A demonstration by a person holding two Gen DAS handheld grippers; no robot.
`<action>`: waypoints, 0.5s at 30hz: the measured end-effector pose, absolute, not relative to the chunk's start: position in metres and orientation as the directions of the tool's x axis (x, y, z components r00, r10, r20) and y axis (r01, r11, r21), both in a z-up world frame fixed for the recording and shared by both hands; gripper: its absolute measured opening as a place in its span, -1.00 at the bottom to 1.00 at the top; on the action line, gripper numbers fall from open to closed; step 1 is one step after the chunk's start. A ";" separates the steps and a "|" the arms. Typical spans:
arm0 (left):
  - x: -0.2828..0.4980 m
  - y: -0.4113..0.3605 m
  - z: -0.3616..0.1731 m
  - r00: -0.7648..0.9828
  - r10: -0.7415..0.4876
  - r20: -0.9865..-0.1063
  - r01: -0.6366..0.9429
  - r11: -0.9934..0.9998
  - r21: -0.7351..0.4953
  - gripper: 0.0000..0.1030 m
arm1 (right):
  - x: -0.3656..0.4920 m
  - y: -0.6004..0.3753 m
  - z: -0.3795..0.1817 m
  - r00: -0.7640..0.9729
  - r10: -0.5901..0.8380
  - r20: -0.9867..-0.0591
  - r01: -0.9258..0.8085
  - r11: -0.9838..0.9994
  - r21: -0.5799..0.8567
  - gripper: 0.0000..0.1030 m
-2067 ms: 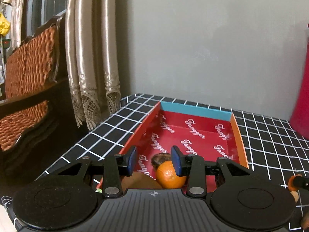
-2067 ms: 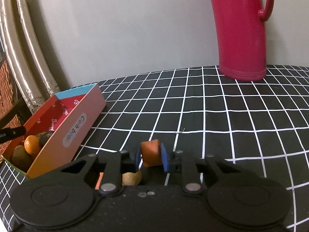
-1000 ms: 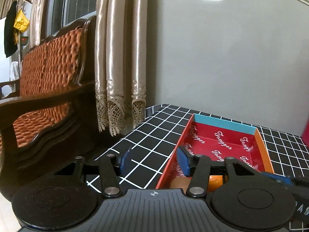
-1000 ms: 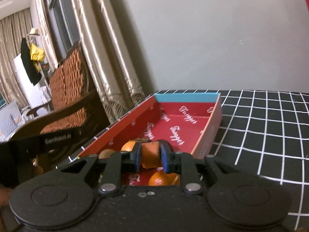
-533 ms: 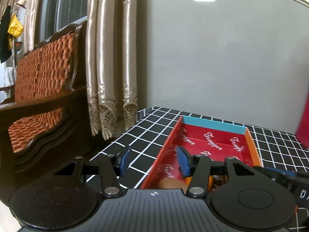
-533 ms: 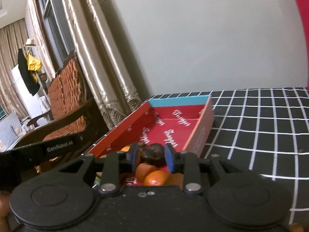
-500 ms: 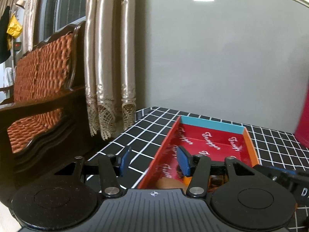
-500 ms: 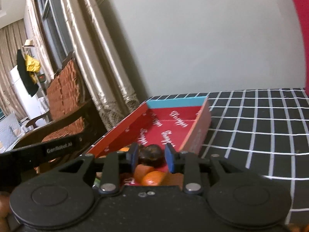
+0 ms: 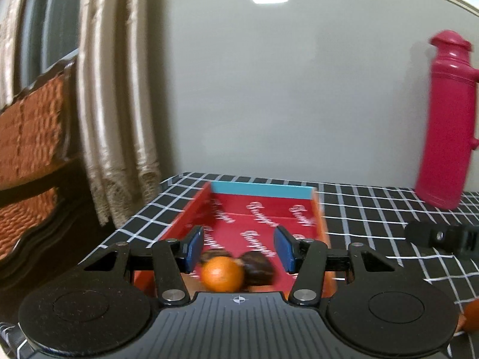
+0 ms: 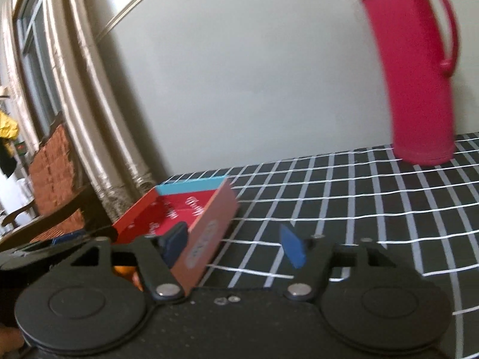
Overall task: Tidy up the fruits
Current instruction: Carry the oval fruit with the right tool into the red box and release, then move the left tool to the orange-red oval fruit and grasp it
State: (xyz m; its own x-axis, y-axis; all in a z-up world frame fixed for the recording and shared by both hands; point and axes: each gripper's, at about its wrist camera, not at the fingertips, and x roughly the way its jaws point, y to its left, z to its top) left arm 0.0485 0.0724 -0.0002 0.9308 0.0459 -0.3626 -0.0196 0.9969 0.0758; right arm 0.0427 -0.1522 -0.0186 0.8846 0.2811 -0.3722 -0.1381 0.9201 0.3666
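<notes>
A red cardboard box with a blue far wall lies on the black checked table. In the left wrist view an orange and a dark brown fruit sit at its near end. My left gripper is open and empty, held just above those fruits. My right gripper is open and empty, straddling the box's right wall, with a little orange fruit visible behind its left finger. Another orange fruit lies on the table at the far right of the left wrist view.
A tall pink thermos stands at the back right of the table; it also shows in the right wrist view. Curtains and a wooden sofa stand off the table's left edge. The right gripper's body shows right of the box.
My right gripper has let go of the orange piece into the box, opened wide and swung right. My left gripper has shifted right over the box, staying open.
</notes>
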 end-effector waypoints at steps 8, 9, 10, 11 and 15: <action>0.033 0.032 0.001 0.946 -0.041 -0.322 0.083 0.989 0.120 0.36 | 0.020 -0.204 -0.018 0.921 0.189 -0.342 -0.030 0.907 0.421 0.88; 0.031 0.026 0.001 0.946 -0.054 -0.321 0.100 0.987 0.127 0.37 | 0.017 -0.210 -0.018 0.923 0.179 -0.340 -0.019 0.905 0.424 0.88; 0.030 0.021 0.000 0.944 -0.067 -0.324 0.116 0.984 0.135 0.37 | 0.015 -0.214 -0.017 0.925 0.168 -0.341 -0.007 0.905 0.425 0.89; 0.030 0.016 -0.001 0.941 -0.080 -0.329 0.131 0.982 0.137 0.37 | 0.012 -0.219 -0.018 0.927 0.155 -0.342 0.006 0.905 0.425 0.91; 0.024 -0.008 -0.010 0.923 -0.140 -0.358 0.208 0.965 0.161 0.38 | 0.001 -0.234 -0.020 0.932 0.116 -0.344 0.044 0.903 0.426 0.97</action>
